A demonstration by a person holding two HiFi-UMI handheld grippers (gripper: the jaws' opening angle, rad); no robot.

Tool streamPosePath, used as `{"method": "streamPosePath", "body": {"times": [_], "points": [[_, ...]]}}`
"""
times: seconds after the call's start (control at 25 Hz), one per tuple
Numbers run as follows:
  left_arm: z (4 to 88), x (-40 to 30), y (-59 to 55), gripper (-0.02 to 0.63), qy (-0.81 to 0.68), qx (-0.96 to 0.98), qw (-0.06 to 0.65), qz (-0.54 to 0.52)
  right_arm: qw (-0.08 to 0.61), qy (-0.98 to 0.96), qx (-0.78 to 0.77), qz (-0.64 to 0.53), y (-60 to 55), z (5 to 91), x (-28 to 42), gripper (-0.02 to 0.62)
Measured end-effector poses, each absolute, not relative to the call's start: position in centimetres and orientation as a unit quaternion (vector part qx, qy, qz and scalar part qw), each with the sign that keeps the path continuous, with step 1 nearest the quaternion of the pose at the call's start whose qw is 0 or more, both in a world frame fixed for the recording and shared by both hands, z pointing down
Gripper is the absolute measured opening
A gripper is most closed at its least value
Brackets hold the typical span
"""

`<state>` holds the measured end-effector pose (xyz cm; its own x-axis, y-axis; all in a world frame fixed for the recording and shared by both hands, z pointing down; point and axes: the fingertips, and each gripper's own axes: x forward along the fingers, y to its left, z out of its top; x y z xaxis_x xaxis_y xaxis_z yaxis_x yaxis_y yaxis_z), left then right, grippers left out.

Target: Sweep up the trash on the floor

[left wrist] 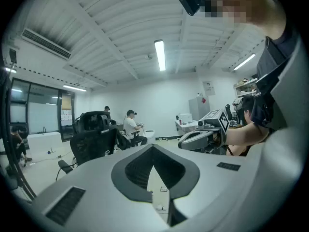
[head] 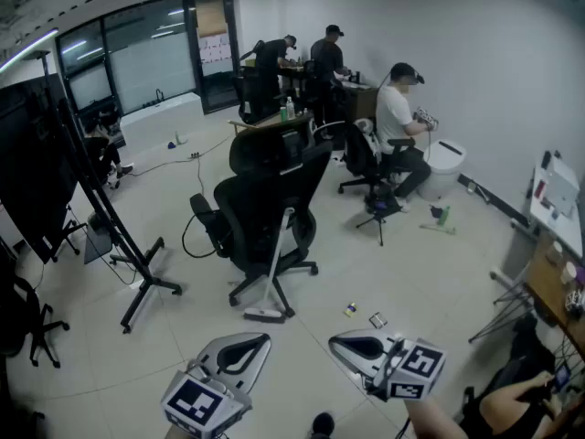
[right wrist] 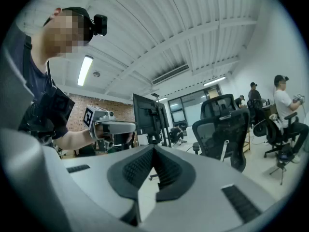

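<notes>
Both empty: left gripper [head: 242, 344] and right gripper [head: 352, 344] have jaws pressed together with nothing between them, low and near. Trash [head: 350, 309] is two small scraps on the floor, just beyond the right gripper. Broom [head: 274, 263] leans on the wheeled chair [head: 265, 208], farther left. Risk: a clumsy grab knocks the handle down or rolls the chair, and a hard sweep scatters the light scraps.

Black office chairs [head: 265, 204] stand on a pale floor [head: 420, 273] under strip lights [left wrist: 160, 55].
</notes>
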<state>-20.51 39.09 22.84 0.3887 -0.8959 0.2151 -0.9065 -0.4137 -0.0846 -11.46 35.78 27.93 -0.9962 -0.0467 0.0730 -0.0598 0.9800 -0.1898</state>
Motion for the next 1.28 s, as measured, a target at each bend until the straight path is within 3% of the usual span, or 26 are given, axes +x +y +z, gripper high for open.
{"method": "streamPosePath", "body": {"times": [0.32, 0.72, 0.96, 1.28], "points": [[24.1, -22.0, 30.0, 0.0, -0.562, 0.818, 0.031, 0.121, 0.011, -0.994, 0.013, 0.106, 25.6, 27.4, -13.6, 0.014], [27.4, -29.1, 17.4, 0.0, -0.537, 0.837, 0.024, 0.106, 0.044, -0.996, 0.033, 0.067, 14.8, 28.4, -21.4, 0.014], [28.9, -35.8, 9.2, 0.0, -0.499, 0.861, 0.019, 0.097, 0.101, -0.991, 0.089, 0.014, 7.3, 31.9, -28.2, 0.015], [34.0, -39.5, 1.3, 0.0, -0.439, 0.887, 0.003, 0.141, 0.111, -0.983, 0.141, 0.04, 0.2, 33.8, -32.2, 0.015]]}}
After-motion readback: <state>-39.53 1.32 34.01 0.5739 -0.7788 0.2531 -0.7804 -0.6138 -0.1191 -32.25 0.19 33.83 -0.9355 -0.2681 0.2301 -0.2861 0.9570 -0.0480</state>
